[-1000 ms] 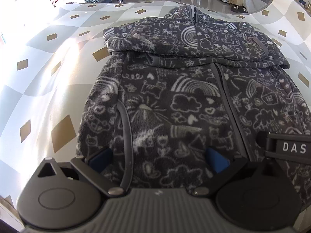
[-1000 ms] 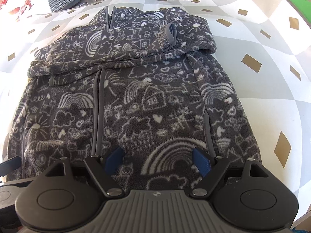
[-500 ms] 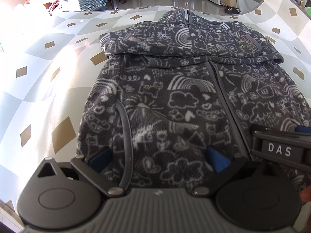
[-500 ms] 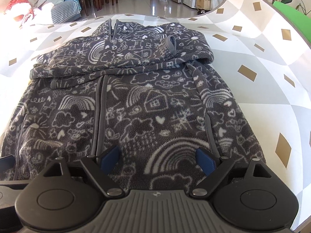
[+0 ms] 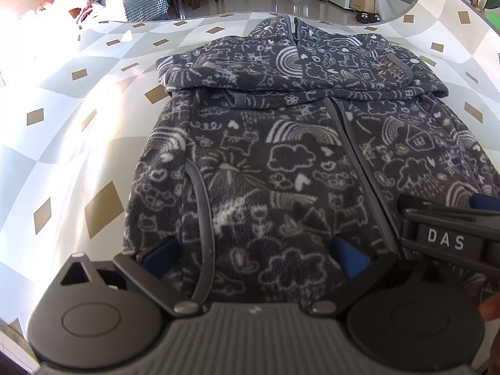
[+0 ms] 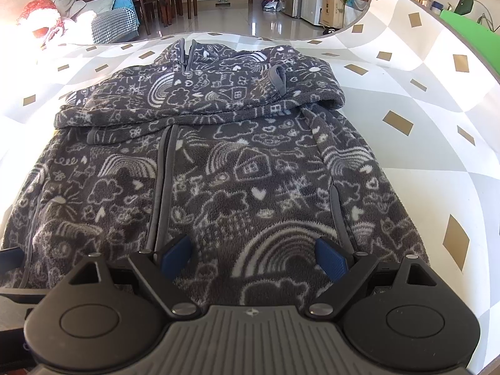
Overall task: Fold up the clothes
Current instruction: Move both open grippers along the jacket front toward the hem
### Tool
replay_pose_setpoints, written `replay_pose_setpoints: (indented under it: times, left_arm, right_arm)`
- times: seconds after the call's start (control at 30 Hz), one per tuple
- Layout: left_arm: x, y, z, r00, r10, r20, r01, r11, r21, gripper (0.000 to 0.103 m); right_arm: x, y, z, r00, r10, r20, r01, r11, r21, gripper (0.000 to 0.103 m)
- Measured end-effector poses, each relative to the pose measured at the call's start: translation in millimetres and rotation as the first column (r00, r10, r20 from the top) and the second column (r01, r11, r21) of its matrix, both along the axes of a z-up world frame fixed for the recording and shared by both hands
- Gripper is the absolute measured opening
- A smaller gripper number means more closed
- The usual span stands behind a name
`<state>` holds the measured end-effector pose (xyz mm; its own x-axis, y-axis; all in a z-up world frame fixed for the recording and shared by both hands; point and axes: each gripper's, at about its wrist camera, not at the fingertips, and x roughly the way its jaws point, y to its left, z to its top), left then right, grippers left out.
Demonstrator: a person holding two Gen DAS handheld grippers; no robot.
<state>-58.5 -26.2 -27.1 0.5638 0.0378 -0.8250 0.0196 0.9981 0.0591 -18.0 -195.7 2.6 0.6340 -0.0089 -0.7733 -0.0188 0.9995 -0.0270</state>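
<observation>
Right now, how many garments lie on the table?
1: a dark grey printed fleece jacket lies flat on the checked tablecloth, sleeves folded across its chest. Anything beneath it stays hidden.

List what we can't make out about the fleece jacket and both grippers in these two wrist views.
- Fleece jacket hem: hidden in both wrist views by the gripper bodies.
- Left gripper: jaws open; whether the pads touch the fleece is unclear.
- Right gripper: jaws open, just widened, nothing pinched; pad contact unclear. Left view cuts its body off at the right edge.
- Sleeves: folded across the chest, their cuffs partly tucked.
- Tablecloth under the jacket: covered.
</observation>
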Motion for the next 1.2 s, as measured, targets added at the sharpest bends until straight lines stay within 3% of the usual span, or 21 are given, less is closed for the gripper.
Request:
replay_pose_setpoints:
  times: [0.97, 1.2]
  left_arm:
    - [2, 3, 2, 1.0, -0.017, -0.017, 0.017, 1.0, -0.013, 0.103]
    - [-3, 4, 10, 1.0, -0.001, 0.014, 0.001, 1.0, 0.003, 0.103]
  right_arm:
    - [2, -1, 0, 1.0, 0.007, -0.002, -0.007, 1.0, 0.004, 0.088]
    - [1, -15, 13, 1.0, 0.01, -0.018, -0.01, 1.0, 0.029, 0.083]
